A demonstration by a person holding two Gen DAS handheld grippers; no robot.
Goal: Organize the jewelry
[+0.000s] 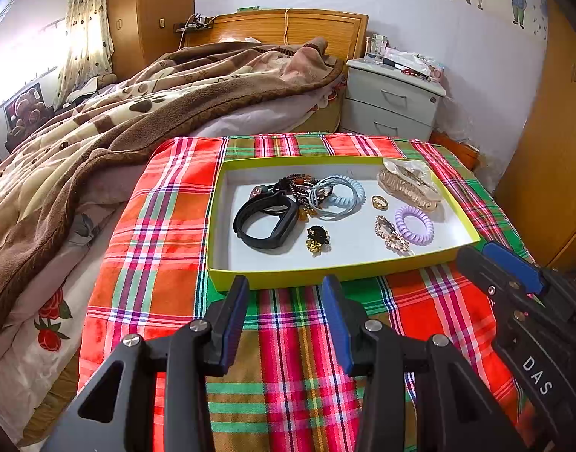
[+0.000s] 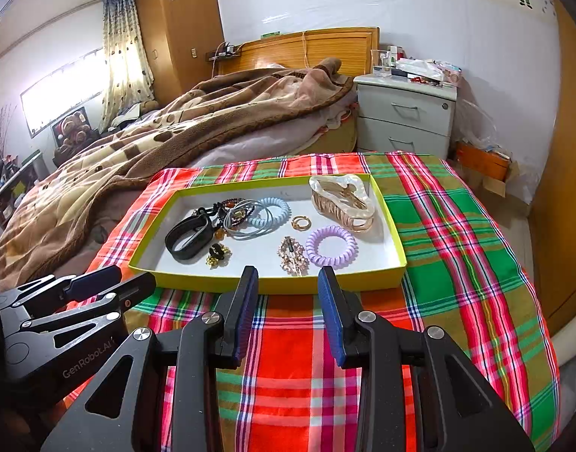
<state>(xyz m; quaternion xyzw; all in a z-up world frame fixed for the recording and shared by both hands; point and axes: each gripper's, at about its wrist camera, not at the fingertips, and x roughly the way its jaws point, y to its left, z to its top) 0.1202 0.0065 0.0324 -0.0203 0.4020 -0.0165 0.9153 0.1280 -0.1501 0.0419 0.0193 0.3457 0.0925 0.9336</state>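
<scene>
Yellow tray point(image 2: 325, 284) of jewelry, long axis left-right, lies just beyond both empty, open-jawed grippers; right gripper point(image 2: 288, 282) nearer the rhinestone hair clip point(image 2: 292, 254), left gripper point(image 1: 284, 290) the black wristband point(image 1: 267, 222).

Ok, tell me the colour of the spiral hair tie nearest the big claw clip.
Lilac spiral hair tie; right wrist view.

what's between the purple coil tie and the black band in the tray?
Two pieces lie between the purple coil tie and the black band: a rhinestone clip beside the tie, then a small gold-and-black charm near the band. Clearest in the right wrist view.
</scene>
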